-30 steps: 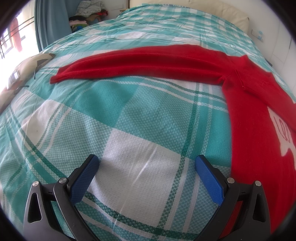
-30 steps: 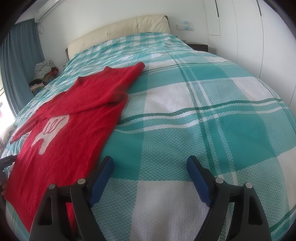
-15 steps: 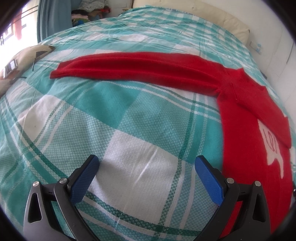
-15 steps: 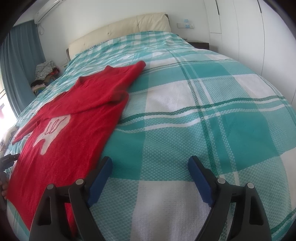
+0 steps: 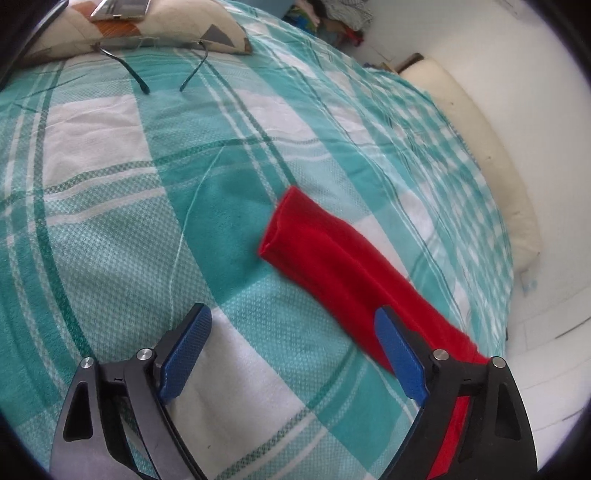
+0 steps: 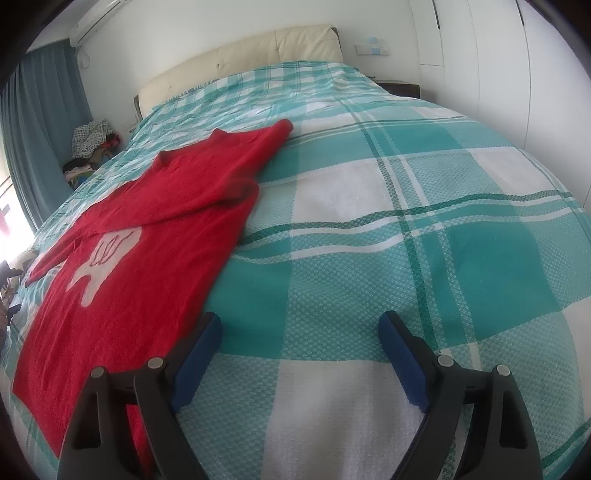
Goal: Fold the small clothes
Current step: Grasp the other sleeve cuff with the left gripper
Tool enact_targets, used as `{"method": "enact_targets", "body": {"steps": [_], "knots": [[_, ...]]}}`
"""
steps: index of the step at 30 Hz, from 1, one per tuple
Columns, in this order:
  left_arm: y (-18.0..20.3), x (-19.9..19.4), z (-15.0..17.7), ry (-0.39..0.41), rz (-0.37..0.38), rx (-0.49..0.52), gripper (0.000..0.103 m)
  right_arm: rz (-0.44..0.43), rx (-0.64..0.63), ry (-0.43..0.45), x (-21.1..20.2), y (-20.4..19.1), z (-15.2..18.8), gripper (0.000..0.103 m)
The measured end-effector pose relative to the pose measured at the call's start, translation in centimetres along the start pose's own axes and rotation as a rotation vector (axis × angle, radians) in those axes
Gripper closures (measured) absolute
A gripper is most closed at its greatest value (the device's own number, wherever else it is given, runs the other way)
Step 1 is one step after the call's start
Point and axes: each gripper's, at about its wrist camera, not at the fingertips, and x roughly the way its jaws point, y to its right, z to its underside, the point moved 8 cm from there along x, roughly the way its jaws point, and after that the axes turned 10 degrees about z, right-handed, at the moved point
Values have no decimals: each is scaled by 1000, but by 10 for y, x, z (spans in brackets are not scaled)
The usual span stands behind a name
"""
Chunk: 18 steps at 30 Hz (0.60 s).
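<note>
In the left wrist view, a patterned pillow with a flat device resting on it is seen at 11 o'clock, and a pair of spectacles lies on the bedspread just below it. The left gripper is held with its jaws wide apart above the teal and white plaid, nothing between them. A sleeve of the red sweater is stretched from the centre toward 5 o'clock, passing behind the gripper's right finger.

In the right wrist view, the red sweater is spread flat at 9 o'clock, a white motif on its chest and one sleeve folded across the body toward 12 o'clock. The right gripper is held spread wide over bare bedspread, its left finger just beside the sweater's edge. A cream headboard is seen at 12 o'clock.
</note>
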Motion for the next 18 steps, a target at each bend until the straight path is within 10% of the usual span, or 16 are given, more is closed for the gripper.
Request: {"method": "enact_targets", "body": {"steps": [6, 9, 10, 18], "knots": [[12, 21, -12, 28, -1, 88, 34, -4, 3, 2, 0, 0, 0, 16], [5, 28, -13, 9, -24, 95, 95, -4, 3, 2, 1, 0, 0, 16], [0, 28, -14, -10, -6, 62, 100, -4, 3, 2, 1, 0, 0, 16], [-4, 17, -9, -32, -87, 92, 93, -3, 1, 0, 1, 0, 0, 16]]}}
